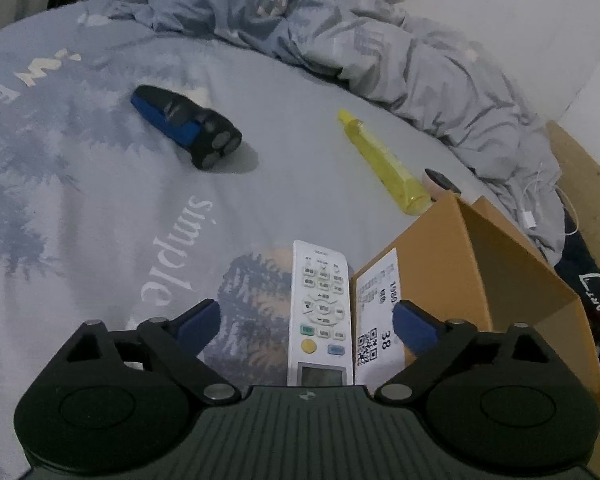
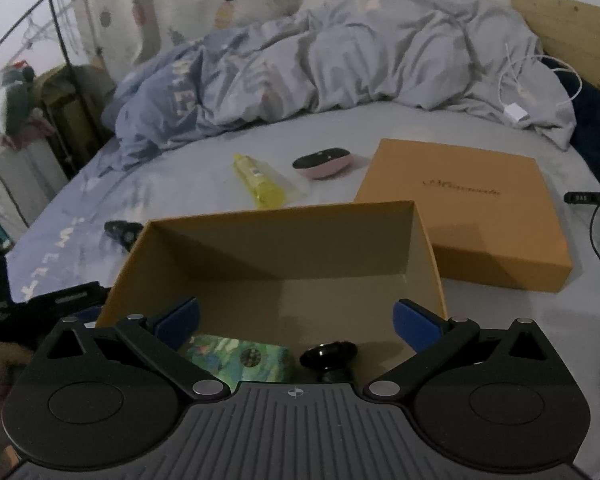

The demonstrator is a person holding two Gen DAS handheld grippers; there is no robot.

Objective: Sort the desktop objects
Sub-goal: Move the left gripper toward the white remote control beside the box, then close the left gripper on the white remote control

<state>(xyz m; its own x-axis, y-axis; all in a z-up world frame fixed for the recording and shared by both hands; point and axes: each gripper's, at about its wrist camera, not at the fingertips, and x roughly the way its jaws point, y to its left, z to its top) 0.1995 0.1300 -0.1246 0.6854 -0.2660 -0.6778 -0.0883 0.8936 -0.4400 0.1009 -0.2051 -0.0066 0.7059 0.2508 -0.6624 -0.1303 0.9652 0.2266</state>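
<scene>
A white remote control [image 1: 321, 312] lies on the bed sheet beside the open cardboard box [image 1: 452, 264]. My left gripper [image 1: 306, 320] is open above it, blue pads either side of the remote. A black-and-blue shaver [image 1: 186, 126] and a yellow tube [image 1: 382, 162] lie farther off. My right gripper [image 2: 296, 320] hangs open over the near end of the box [image 2: 428, 248]. A green patterned pack [image 2: 240, 362] and a black round object [image 2: 330, 354] sit inside the box. The yellow tube [image 2: 260, 182], a pink-and-black case [image 2: 324, 164] and the shaver [image 2: 122, 232] rest beyond the box.
The box lid [image 2: 460, 208] lies flat to the right of the box. A crumpled grey duvet [image 2: 340, 64] fills the back of the bed. A white cable [image 2: 516, 92] runs near the wooden headboard [image 2: 572, 32]. A black cable and device [image 2: 588, 198] sit at the right edge.
</scene>
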